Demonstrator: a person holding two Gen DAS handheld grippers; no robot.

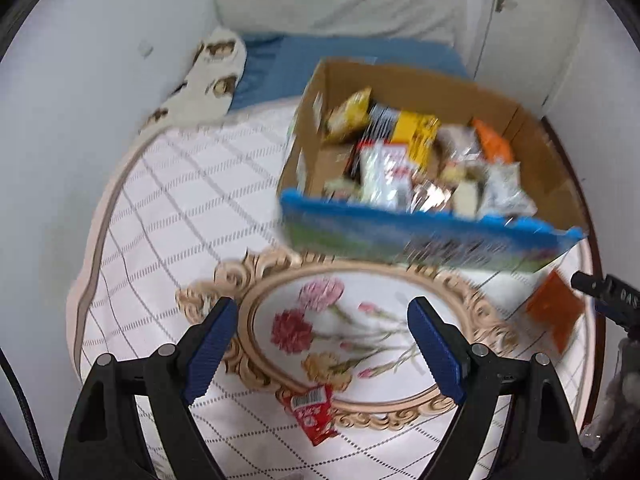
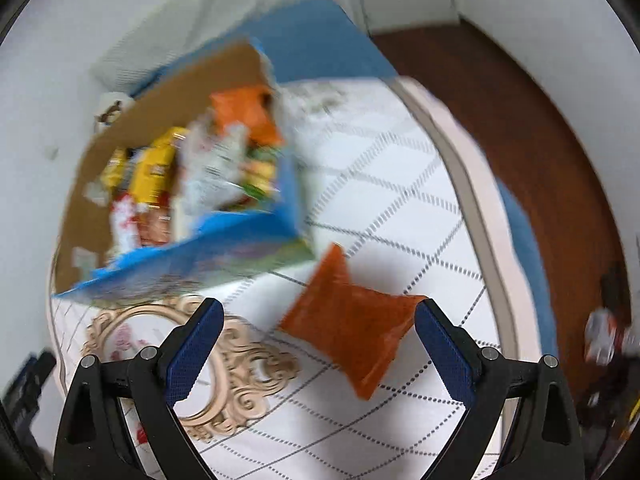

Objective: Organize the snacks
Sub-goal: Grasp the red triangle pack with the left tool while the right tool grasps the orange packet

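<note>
A cardboard box (image 1: 532, 148) with a blue printed front holds several snack packets; it also shows in the right wrist view (image 2: 180, 76). A small red packet (image 1: 312, 410) lies on the white quilted cover just ahead of my left gripper (image 1: 322, 342), which is open and empty. An orange packet (image 2: 352, 328) lies flat on the cover right of the box, between the fingers of my open, empty right gripper (image 2: 318, 346), slightly beyond them. It also shows in the left wrist view (image 1: 554, 308).
A flower print in an ornate gold frame (image 1: 248, 272) lies on the cover in front of the box. A patterned pillow (image 1: 208, 80) and blue sheet (image 1: 280, 64) lie behind. Brown floor (image 2: 520, 128) runs along the bed's right edge, with clutter (image 2: 608, 340) there.
</note>
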